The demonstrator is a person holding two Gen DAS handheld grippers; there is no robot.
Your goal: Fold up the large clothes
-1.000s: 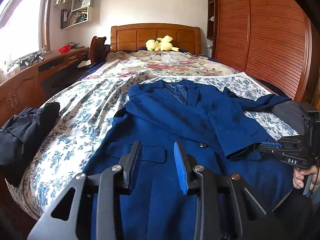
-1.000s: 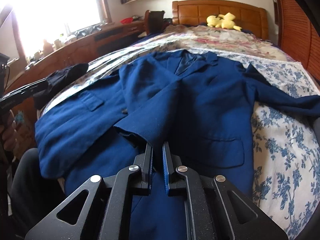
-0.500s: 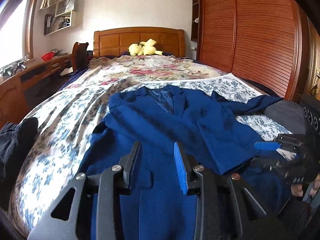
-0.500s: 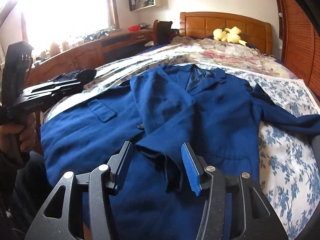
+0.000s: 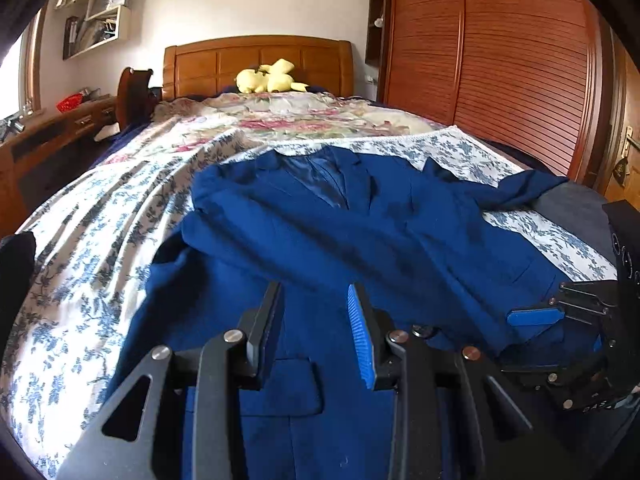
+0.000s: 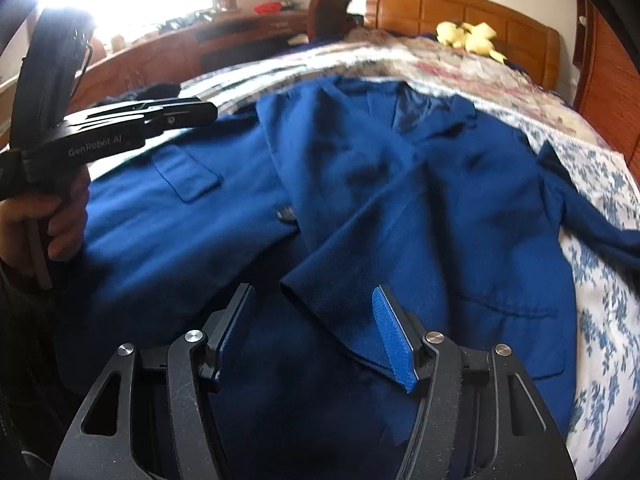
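Note:
A blue suit jacket (image 5: 360, 240) lies face up on the bed, collar toward the headboard. One sleeve is folded across its front, the cuff (image 6: 340, 304) near the hem. The other sleeve (image 5: 516, 188) trails out to the right. My left gripper (image 5: 316, 328) is open and empty above the jacket's lower front. My right gripper (image 6: 316, 332) is open, its fingers either side of the folded cuff, holding nothing. The right gripper also shows in the left wrist view (image 5: 560, 320); the left gripper also shows in the right wrist view (image 6: 120, 128).
The bed has a blue floral sheet (image 5: 92, 240) and a wooden headboard (image 5: 256, 60) with a yellow plush toy (image 5: 268, 78). A wooden desk (image 5: 52, 132) runs along the left, a wardrobe (image 5: 500, 60) along the right. A dark garment (image 5: 16, 252) lies at the bed's left edge.
My right gripper was shut on the sleeve cuff, then opened and let it drop onto the jacket. The left gripper stayed open and swung its view to the right.

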